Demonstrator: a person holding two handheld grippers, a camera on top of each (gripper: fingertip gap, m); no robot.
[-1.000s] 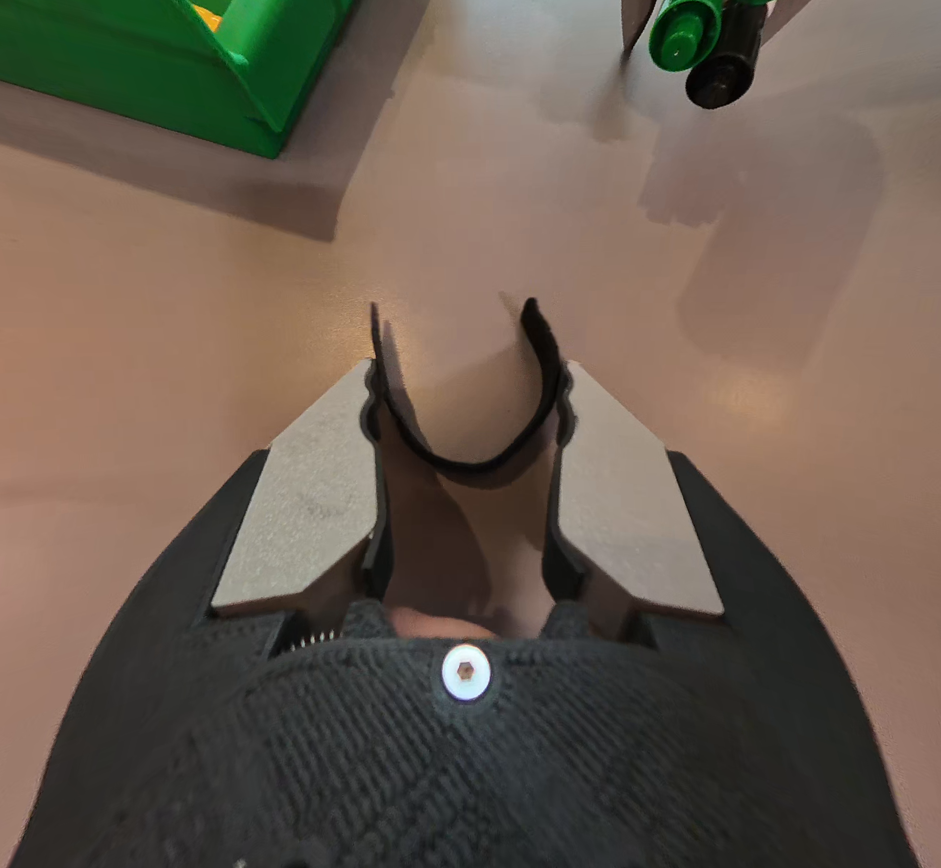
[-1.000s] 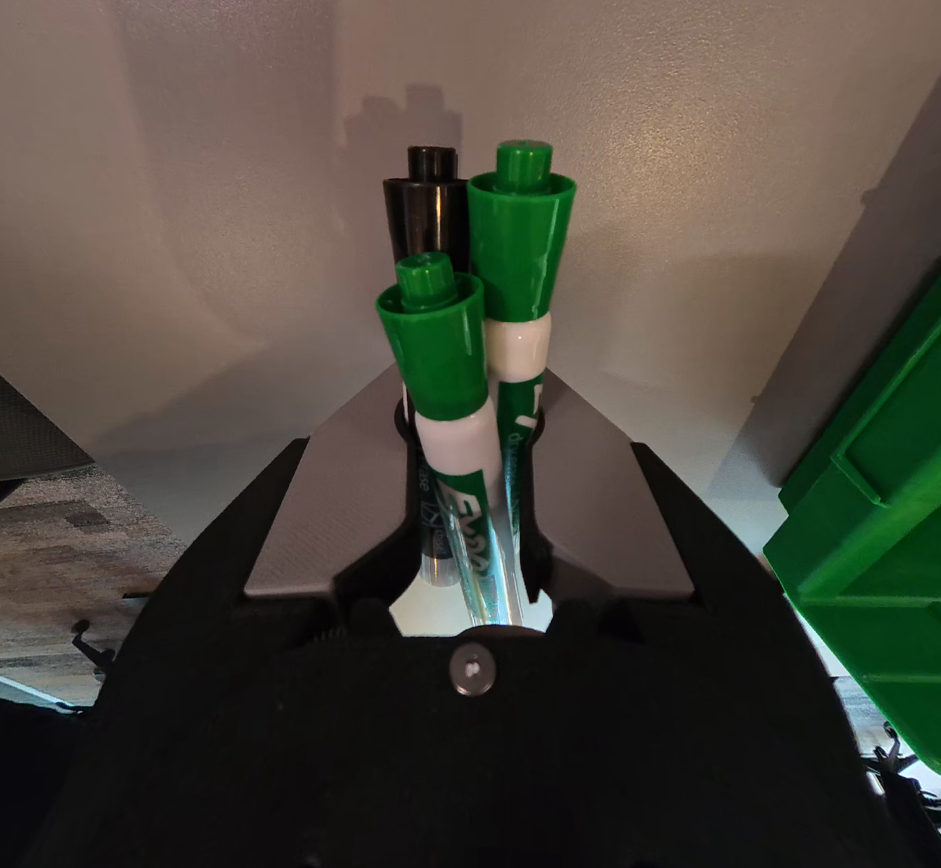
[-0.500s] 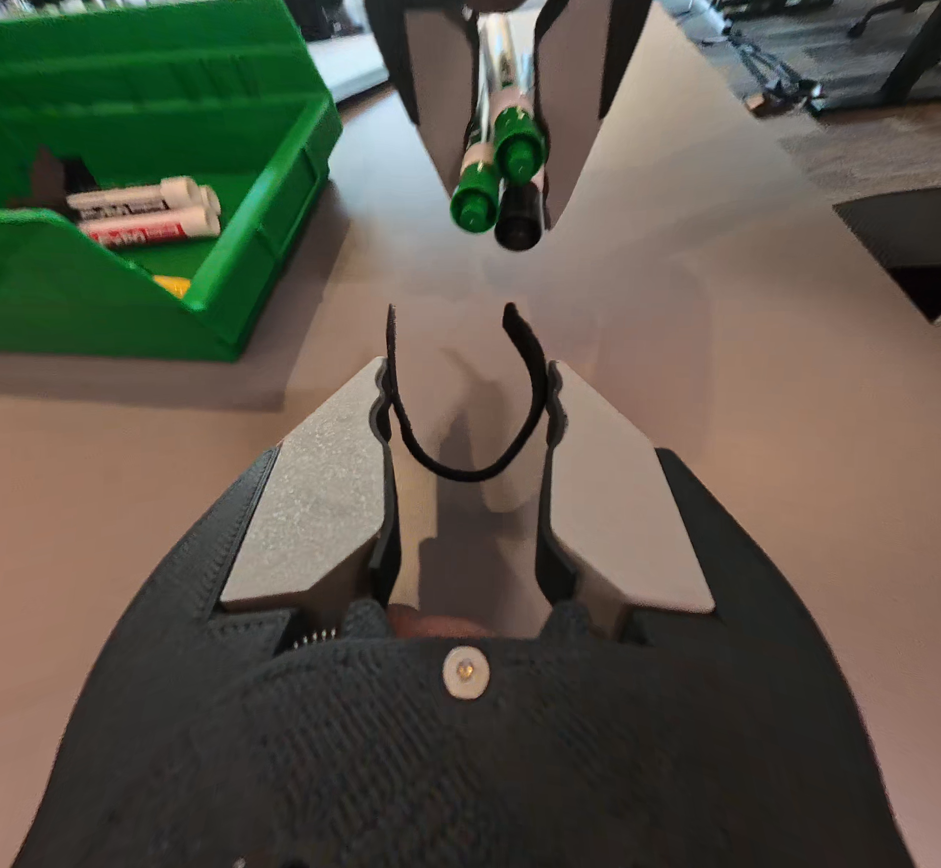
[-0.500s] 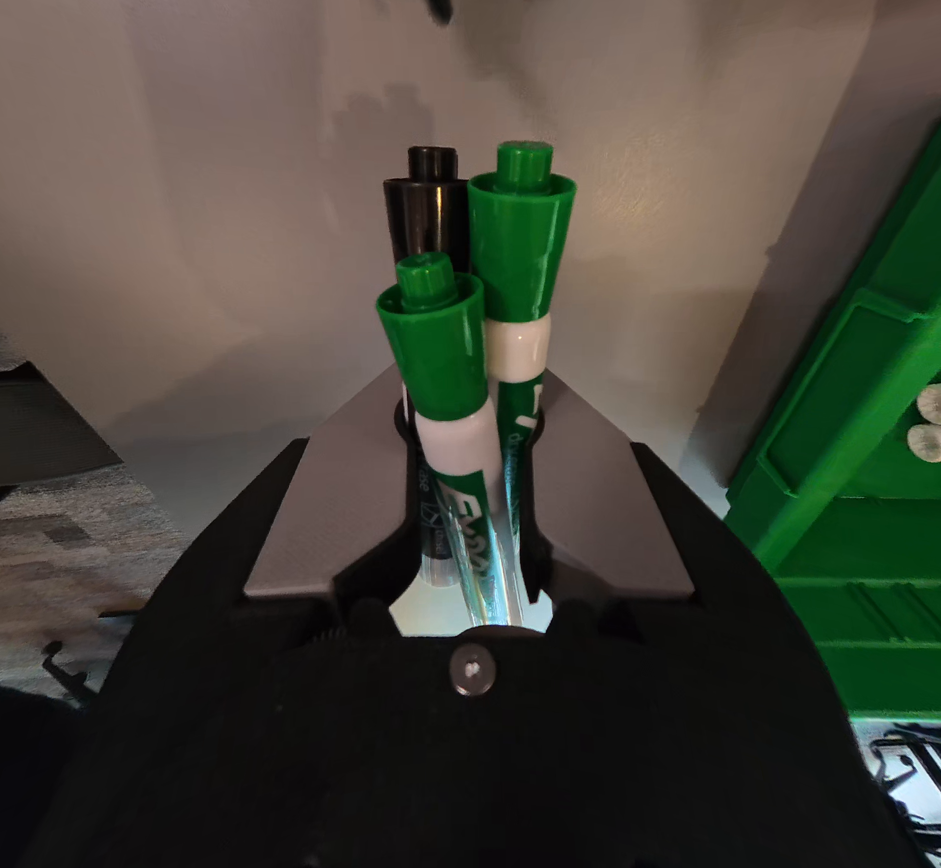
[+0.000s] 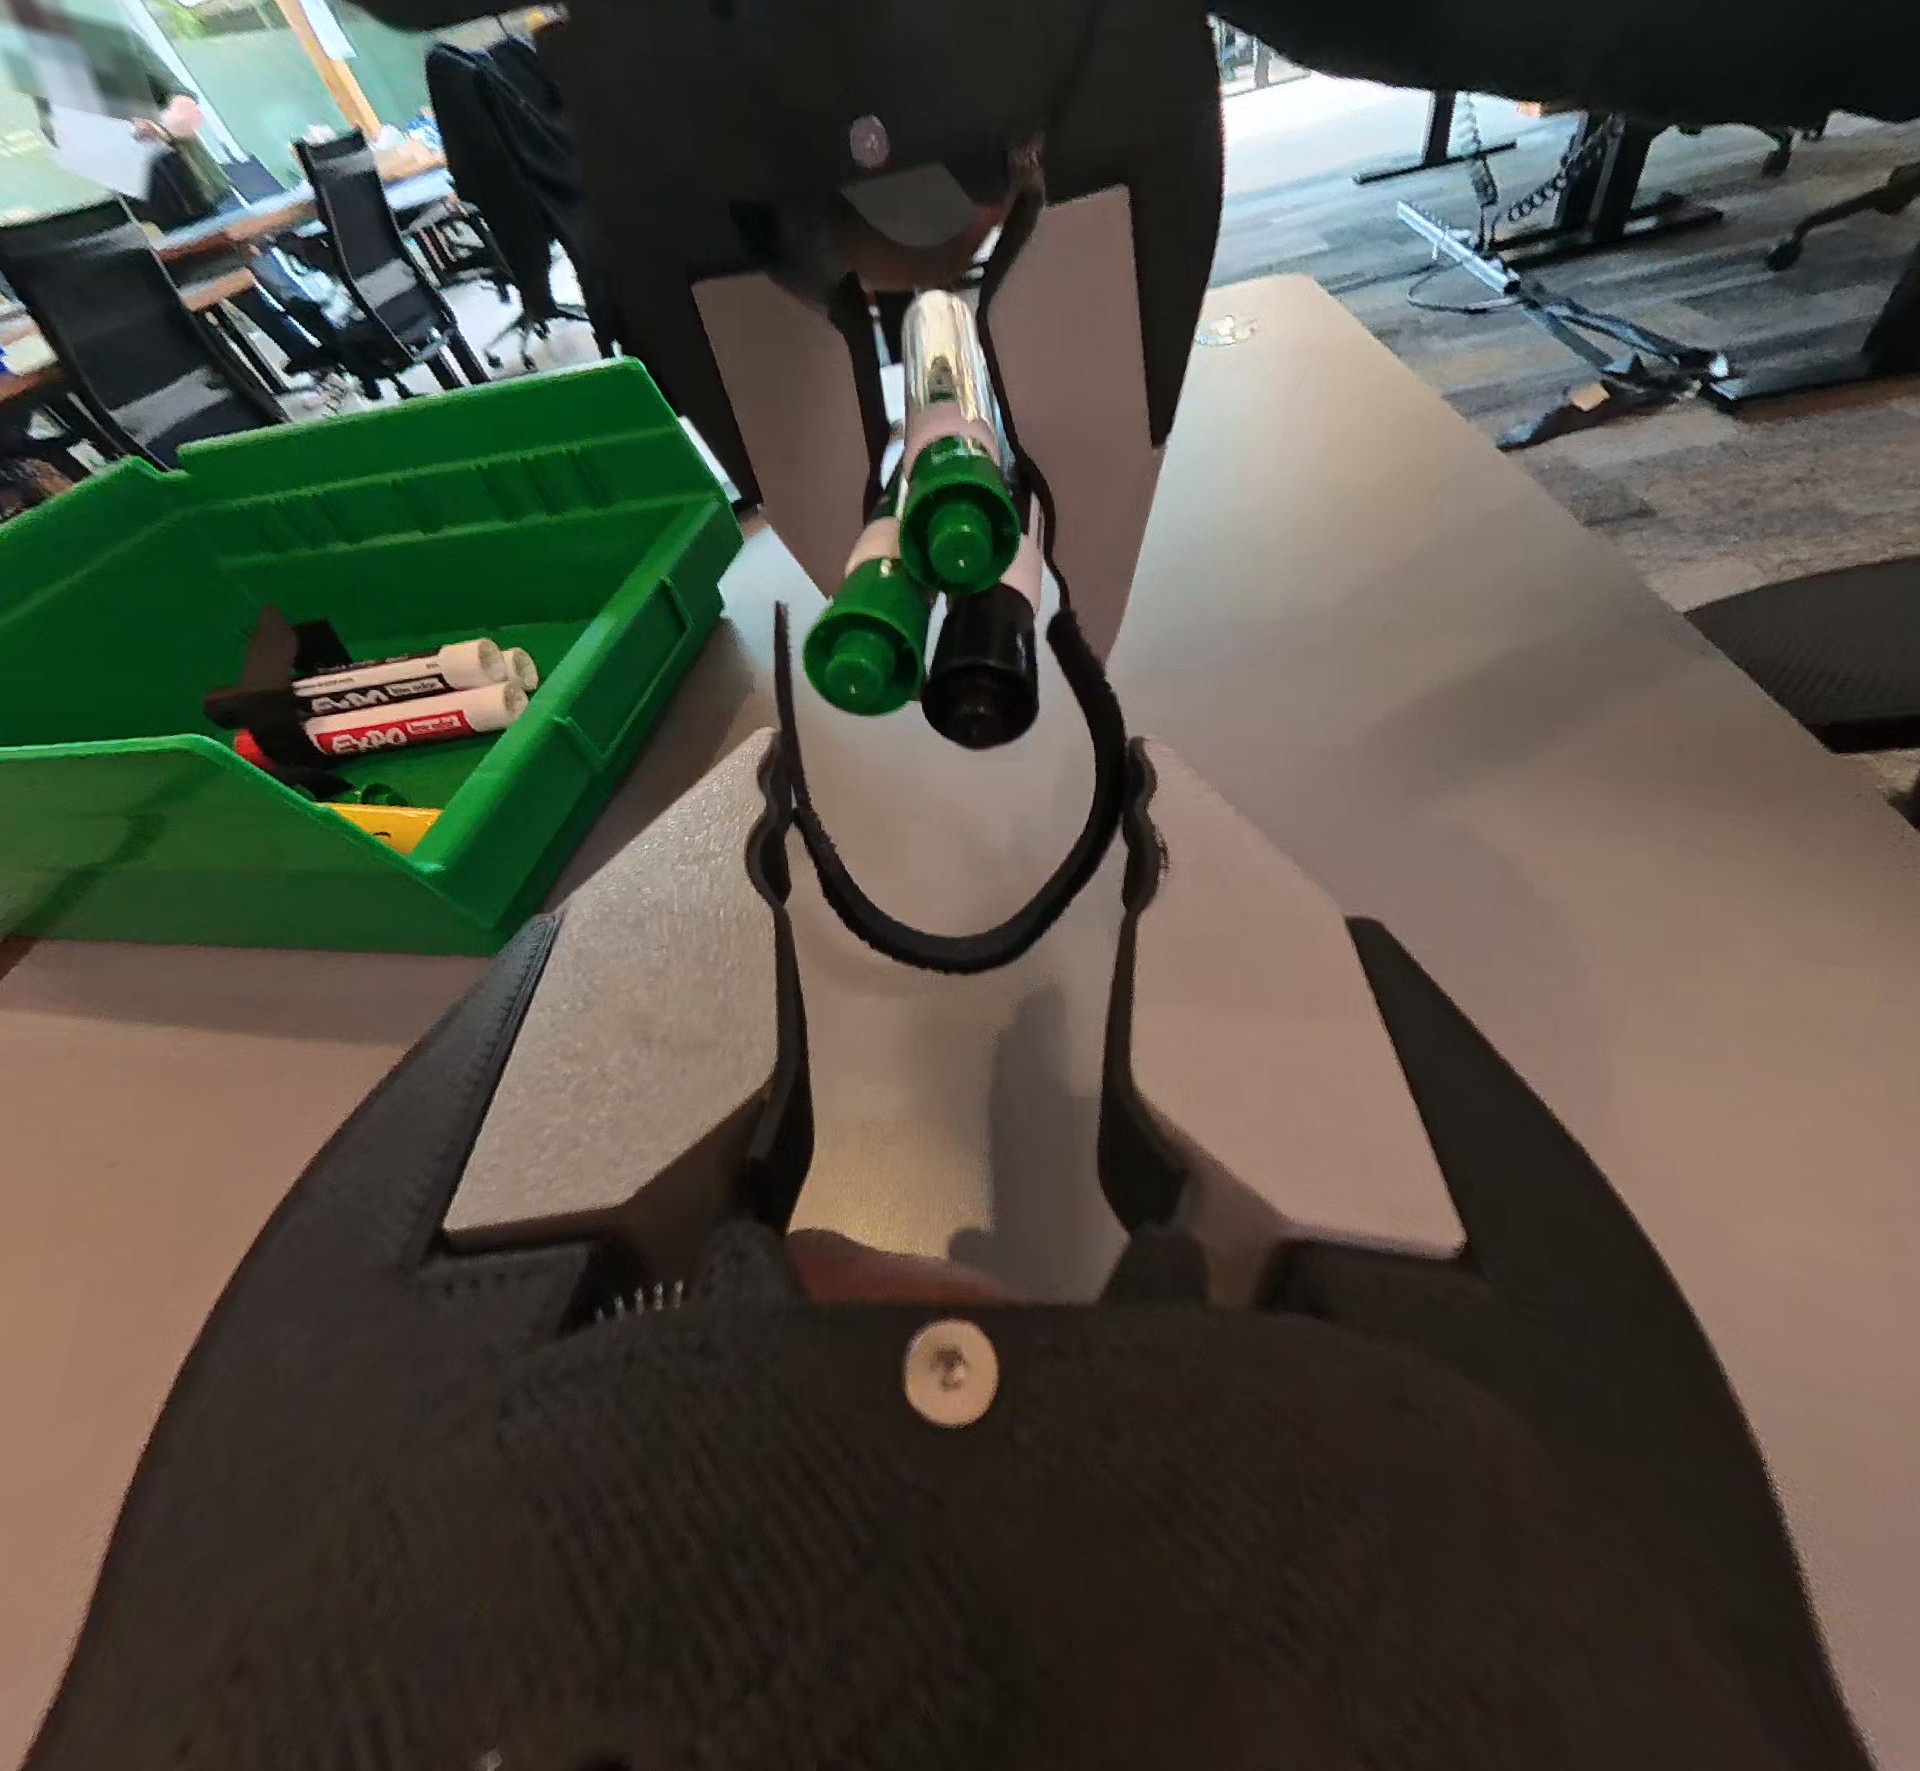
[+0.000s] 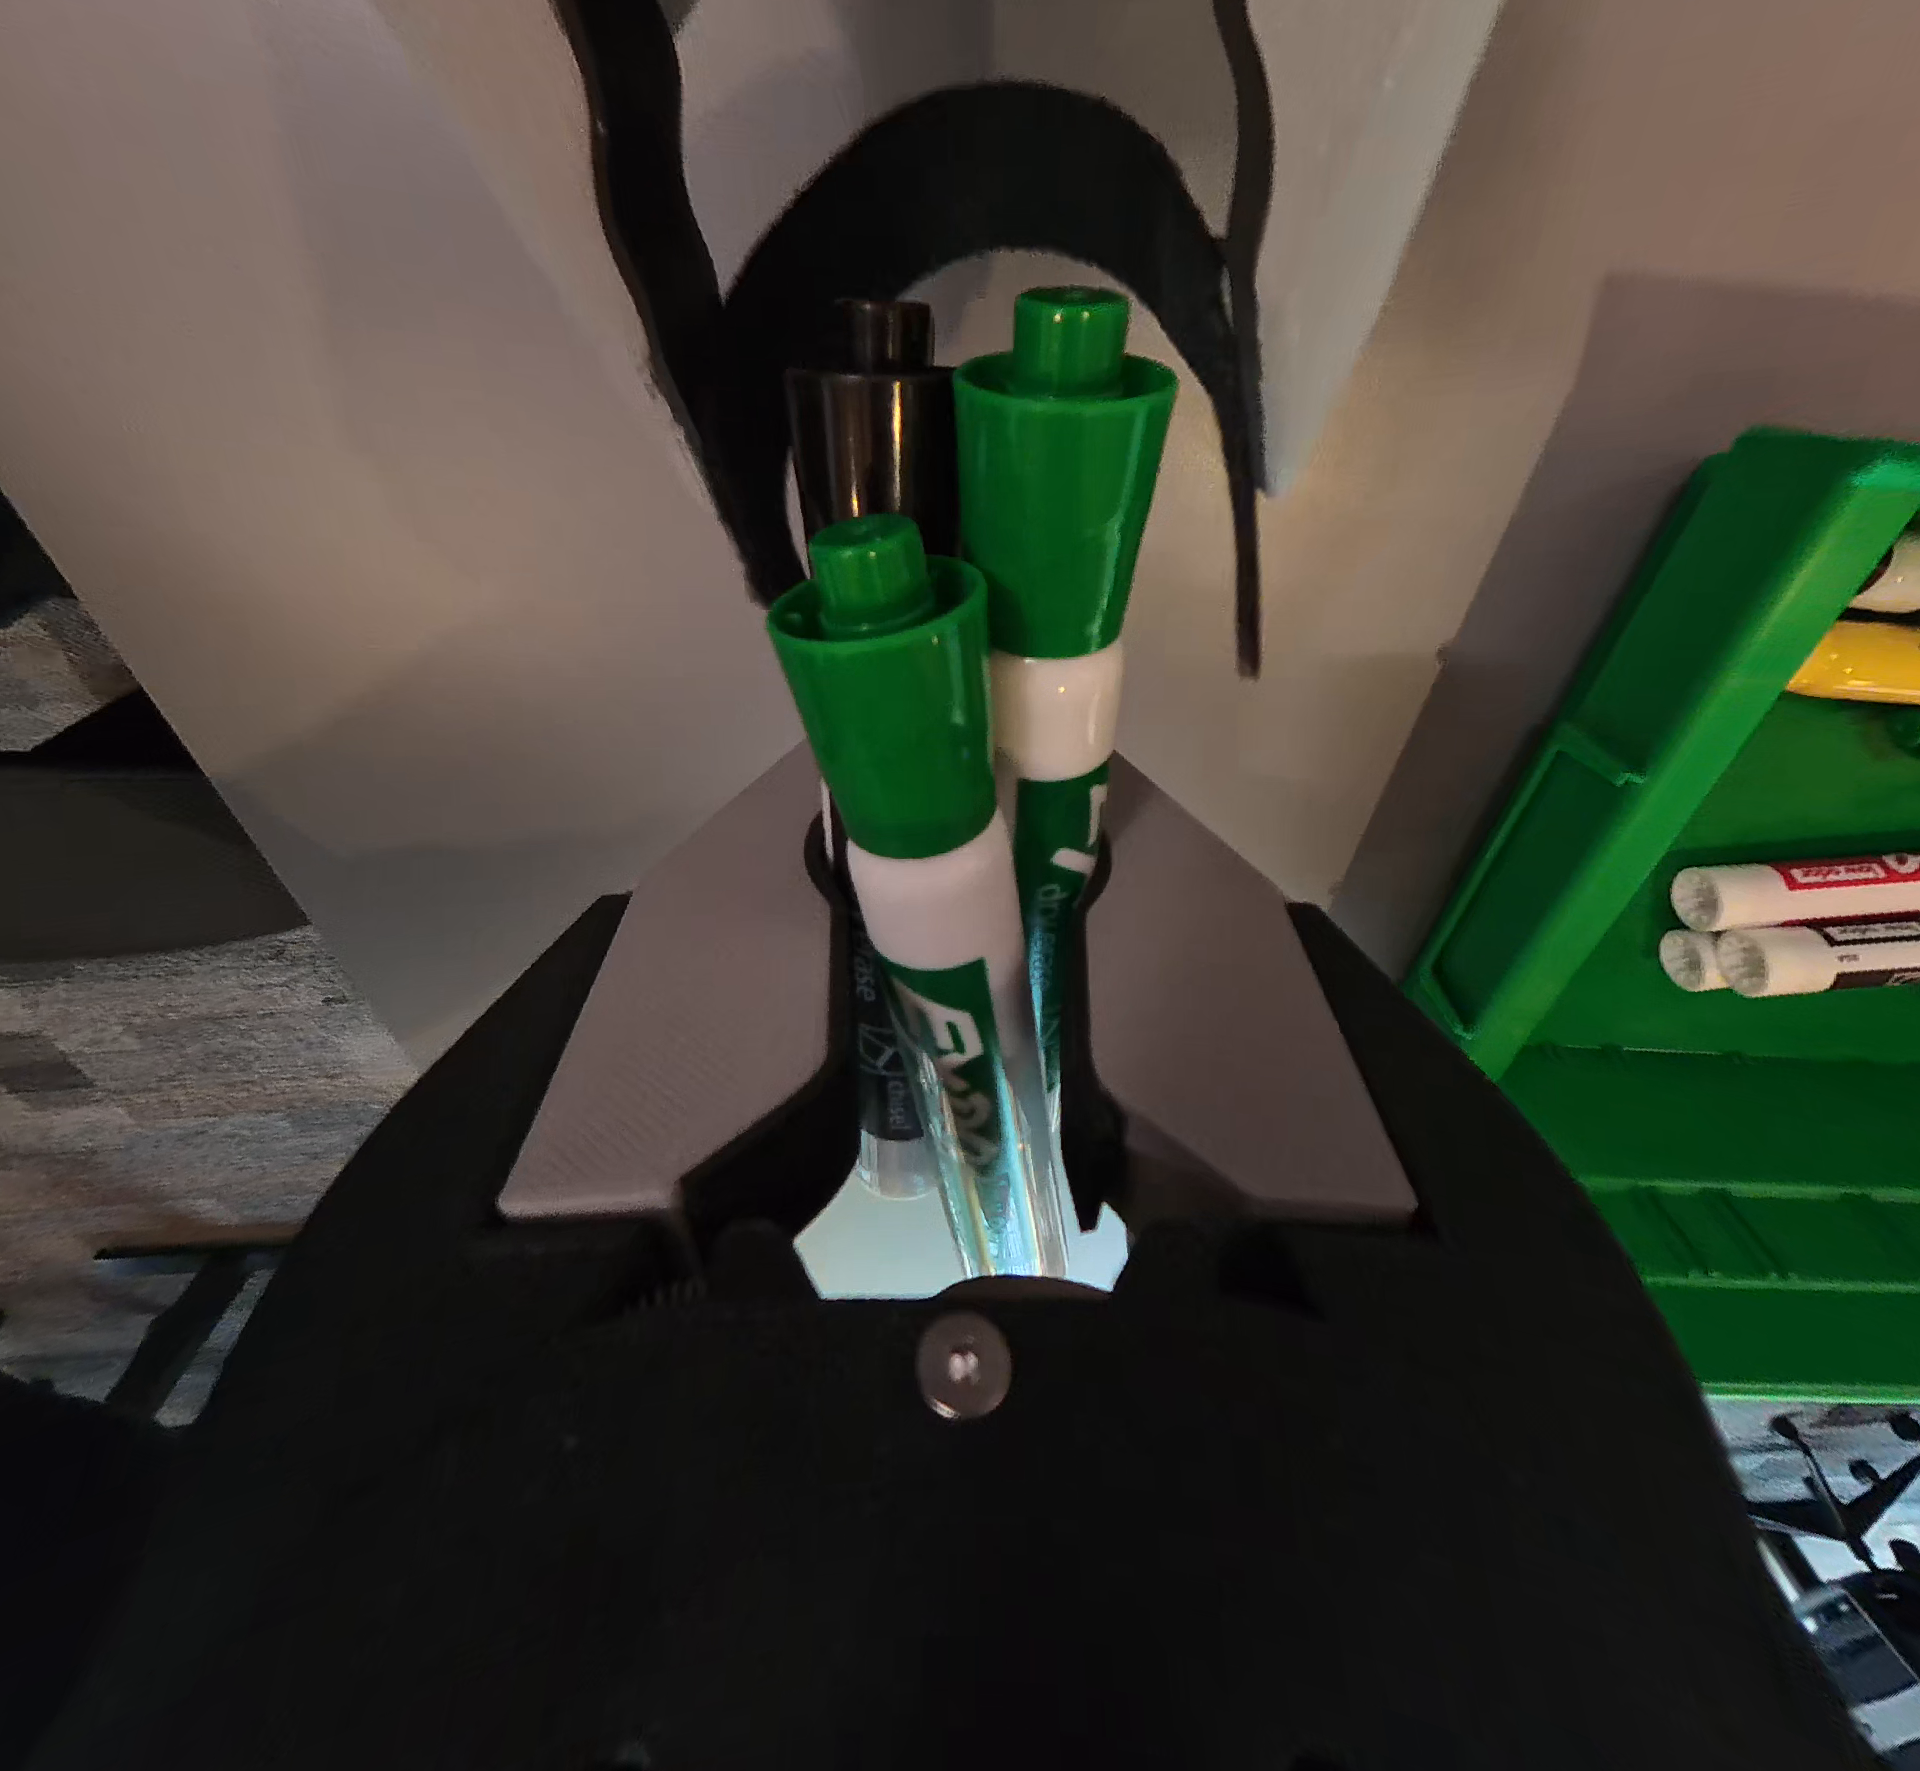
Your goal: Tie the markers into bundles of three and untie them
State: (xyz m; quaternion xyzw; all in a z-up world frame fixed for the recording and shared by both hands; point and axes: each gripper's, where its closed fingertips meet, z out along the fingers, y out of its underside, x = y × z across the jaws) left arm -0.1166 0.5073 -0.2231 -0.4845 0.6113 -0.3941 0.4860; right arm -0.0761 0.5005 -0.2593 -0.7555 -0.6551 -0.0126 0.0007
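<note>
Black office chairs [image 5: 353, 267] and desks [image 5: 260, 215] are seen beyond the tabletop's [image 5: 1455, 682] far edge; cables [image 5: 1558, 319] are strewn over patterned carpet [image 5: 1662, 433].

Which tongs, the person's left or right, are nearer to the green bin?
Left. The left tongs, holding a curved black strap, sit just beside the green bin. The right tongs, clamping three markers, hang farther off above the table.

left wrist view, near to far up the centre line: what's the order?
left gripper → black strap → marker caps → right gripper
</note>
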